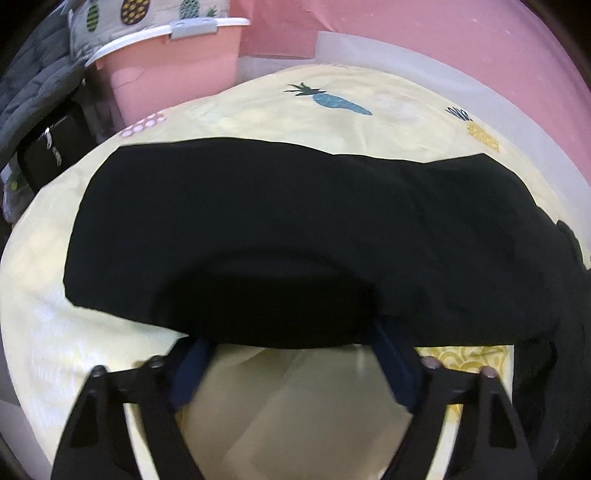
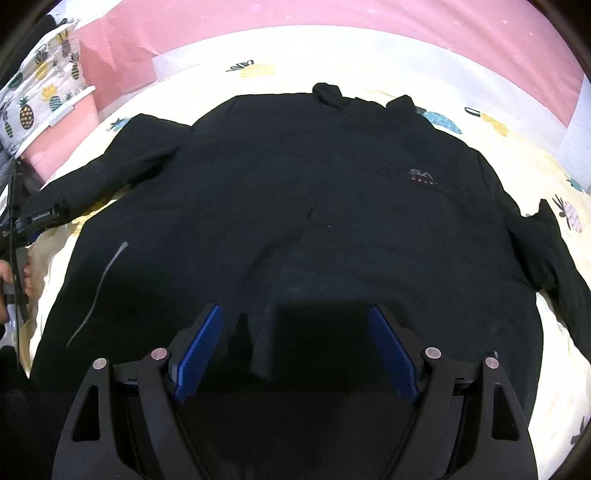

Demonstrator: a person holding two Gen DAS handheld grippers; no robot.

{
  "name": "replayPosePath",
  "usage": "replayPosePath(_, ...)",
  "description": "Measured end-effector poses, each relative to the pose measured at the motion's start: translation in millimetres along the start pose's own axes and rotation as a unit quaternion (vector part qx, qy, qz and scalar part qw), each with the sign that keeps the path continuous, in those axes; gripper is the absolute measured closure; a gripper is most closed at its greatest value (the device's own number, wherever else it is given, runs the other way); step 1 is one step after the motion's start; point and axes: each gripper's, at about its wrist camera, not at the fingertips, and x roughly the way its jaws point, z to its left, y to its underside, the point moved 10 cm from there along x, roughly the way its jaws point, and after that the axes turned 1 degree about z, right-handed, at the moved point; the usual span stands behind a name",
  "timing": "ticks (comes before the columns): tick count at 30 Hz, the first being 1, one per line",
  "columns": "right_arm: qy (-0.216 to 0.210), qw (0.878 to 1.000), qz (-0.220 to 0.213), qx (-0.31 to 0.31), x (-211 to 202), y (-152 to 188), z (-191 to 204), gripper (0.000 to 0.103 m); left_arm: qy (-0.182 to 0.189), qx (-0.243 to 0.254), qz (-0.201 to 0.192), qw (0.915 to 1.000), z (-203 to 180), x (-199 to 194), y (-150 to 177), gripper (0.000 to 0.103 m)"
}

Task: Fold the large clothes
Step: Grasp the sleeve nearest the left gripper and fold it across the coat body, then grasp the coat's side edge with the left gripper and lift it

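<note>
A black jacket (image 2: pixel 314 221) lies spread flat on the pale yellow pineapple sheet (image 2: pixel 517 155), front up, collar at the far side, a small chest logo (image 2: pixel 421 175) showing. My right gripper (image 2: pixel 294 311) hovers open over the jacket's lower middle, blue pads (image 2: pixel 201 350) wide apart with nothing between them. In the left wrist view one black sleeve (image 1: pixel 277 229) stretches across the sheet (image 1: pixel 332 122). My left gripper (image 1: pixel 290 336) stands at the sleeve's near edge with jaws apart. The fabric covers its fingertips, and the pads (image 1: pixel 397 369) do not press on it.
A pink bin (image 1: pixel 166 74) with a white rim stands at the bed's far left, a pineapple-print quilt (image 1: pixel 147 11) above it. A black bag (image 1: pixel 48 155) and grey blanket (image 1: pixel 29 74) lie beside the bed. A person's hand (image 2: pixel 14 280) shows at the left edge.
</note>
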Motion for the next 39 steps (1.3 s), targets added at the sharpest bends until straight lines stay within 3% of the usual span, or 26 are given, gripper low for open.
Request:
replayPosePath(2,0.004,1.0,0.002,0.004,1,1,-4,0.022,-0.001,0.018,-0.005,0.9998,-9,-1,-2,0.045)
replayPosePath(4,0.007,1.0,0.001,0.007,2,2,-8,0.022,-0.011,0.035,-0.01,0.9993,-16,-5,-5,0.067)
replayPosePath(6,0.01,1.0,0.001,0.011,1,3,-12,0.022,-0.017,0.042,-0.016,0.9989,-22,-11,-7,0.08)
replayPosePath(12,0.008,1.0,-0.005,0.022,-4,5,-24,0.022,-0.024,0.063,-0.052,0.9964,-34,-39,-28,0.097)
replayPosePath(21,0.006,0.999,-0.011,0.036,-13,9,-35,0.022,0.006,0.06,-0.078,0.9951,-42,-66,-48,0.1)
replayPosePath(28,0.003,0.999,-0.025,0.047,-23,7,-41,0.022,0.046,0.094,-0.122,0.987,-84,-116,-72,0.1)
replayPosePath(34,0.007,0.997,-0.034,0.067,-33,8,-59,0.022,0.101,0.144,-0.163,0.9708,-155,-163,-87,0.101)
replayPosePath(39,0.014,0.995,-0.041,0.088,-42,12,-81,0.022,0.147,0.201,-0.183,0.951,-231,-192,-83,0.101)
